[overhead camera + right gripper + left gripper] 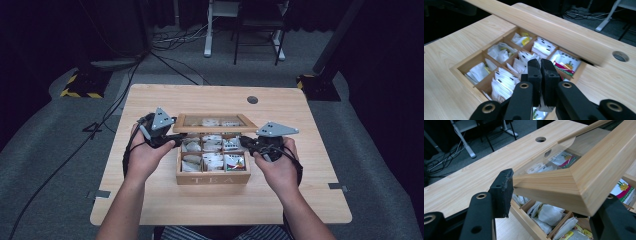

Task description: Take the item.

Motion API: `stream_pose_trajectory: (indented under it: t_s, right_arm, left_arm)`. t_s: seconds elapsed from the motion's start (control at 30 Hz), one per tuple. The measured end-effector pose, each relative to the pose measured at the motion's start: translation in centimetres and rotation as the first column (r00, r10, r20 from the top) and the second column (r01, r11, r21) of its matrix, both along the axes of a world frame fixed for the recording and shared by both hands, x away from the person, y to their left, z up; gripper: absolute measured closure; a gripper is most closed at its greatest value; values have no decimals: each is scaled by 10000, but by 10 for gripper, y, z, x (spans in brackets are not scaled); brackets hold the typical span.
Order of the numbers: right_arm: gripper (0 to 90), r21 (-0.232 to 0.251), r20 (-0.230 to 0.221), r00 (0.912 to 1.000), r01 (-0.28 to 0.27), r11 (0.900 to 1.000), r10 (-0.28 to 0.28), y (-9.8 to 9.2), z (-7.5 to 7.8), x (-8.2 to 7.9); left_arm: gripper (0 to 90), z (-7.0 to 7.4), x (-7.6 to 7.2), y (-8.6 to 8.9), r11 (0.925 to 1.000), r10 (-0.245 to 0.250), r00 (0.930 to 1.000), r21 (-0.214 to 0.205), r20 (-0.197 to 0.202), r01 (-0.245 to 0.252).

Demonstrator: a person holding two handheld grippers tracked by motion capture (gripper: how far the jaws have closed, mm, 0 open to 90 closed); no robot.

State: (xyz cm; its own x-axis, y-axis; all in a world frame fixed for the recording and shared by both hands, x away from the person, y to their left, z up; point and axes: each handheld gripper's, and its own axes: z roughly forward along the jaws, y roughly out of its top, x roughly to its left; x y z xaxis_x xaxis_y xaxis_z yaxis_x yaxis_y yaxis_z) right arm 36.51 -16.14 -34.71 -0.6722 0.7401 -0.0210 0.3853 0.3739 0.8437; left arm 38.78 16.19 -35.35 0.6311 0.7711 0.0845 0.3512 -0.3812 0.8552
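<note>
We've got the wooden tea box [212, 177] mid-bench [165, 200], glass lid [215, 120] tipped up at its 12 o'clock edge. Our left gripper [554, 192] has its fingers spread around the lid's corner (one pad touching it). Our right gripper [540, 75] sits fingers clenched over the tea bags [499, 85], at the box's 3 o'clock.

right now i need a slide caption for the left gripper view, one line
Left tongs straddling a corner of the raised glass-paned wooden lid above the tea box's compartments of tea bags.
</note>
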Motion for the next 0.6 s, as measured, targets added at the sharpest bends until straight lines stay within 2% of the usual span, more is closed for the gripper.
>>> stream_pose_trajectory:
  t_s: [0.3, 0.6]
  right_arm:
    - [873, 19, -64, 9973, 727, 9974, -727, -29, 0, 3]
    - [873, 112, -93, 9893, 1459, 9892, -1458, -57, -2, 7]
  left_arm:
    - [441, 0, 0, 0, 10000, 12, 10000, -1, -14, -12]
    - [433, 0, 0, -1, 10000, 22, 10000, 7, -30, -22]
